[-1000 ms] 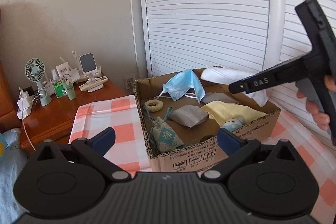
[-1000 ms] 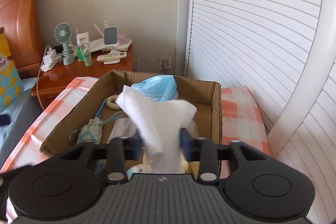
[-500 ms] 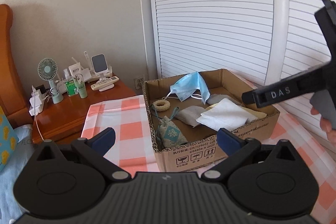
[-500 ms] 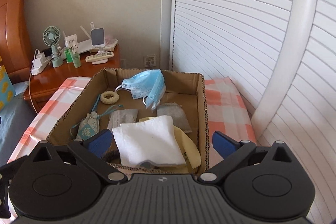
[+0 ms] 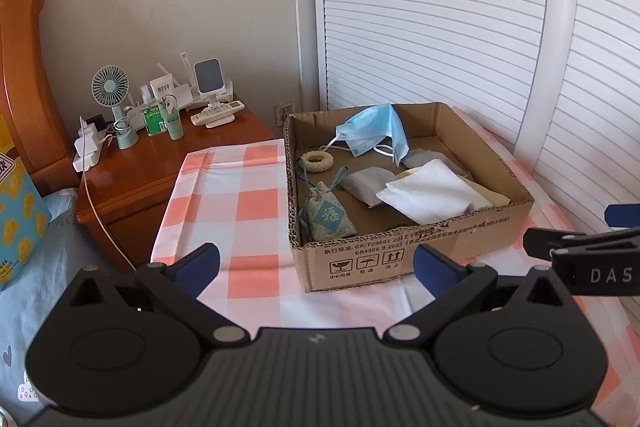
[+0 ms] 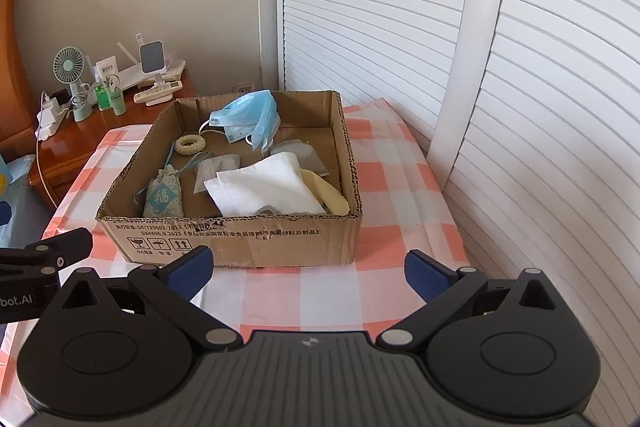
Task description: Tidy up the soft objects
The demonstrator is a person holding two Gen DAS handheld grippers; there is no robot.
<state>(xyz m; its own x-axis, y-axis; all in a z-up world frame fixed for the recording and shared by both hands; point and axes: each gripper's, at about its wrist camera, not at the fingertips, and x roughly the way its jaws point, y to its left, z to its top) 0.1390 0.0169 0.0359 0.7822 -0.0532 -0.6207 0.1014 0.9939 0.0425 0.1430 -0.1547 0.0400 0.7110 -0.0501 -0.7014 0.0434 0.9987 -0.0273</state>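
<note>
Both grippers spread wide, nothing held. Left gripper [image 5: 316, 267] and right gripper [image 6: 308, 269] hang side by side in front of the cardboard box [image 6: 248, 243], apart from it.

Box sits on the checked cloth [image 6: 384, 187]. Inside: white cloth [image 6: 264, 187] lying on top near the front wall, over a yellow cloth [image 6: 328, 195]; green sachet [image 6: 163, 197] front left; blue face mask [image 6: 248, 121] draped at the back; woven ring [image 6: 190, 145]; grey pouches between.

Around: louvred doors [image 6: 400, 7] just behind; wooden nightstand [image 5: 160, 163] to the left with small fan [image 5: 110, 87], bottles, remote.
</note>
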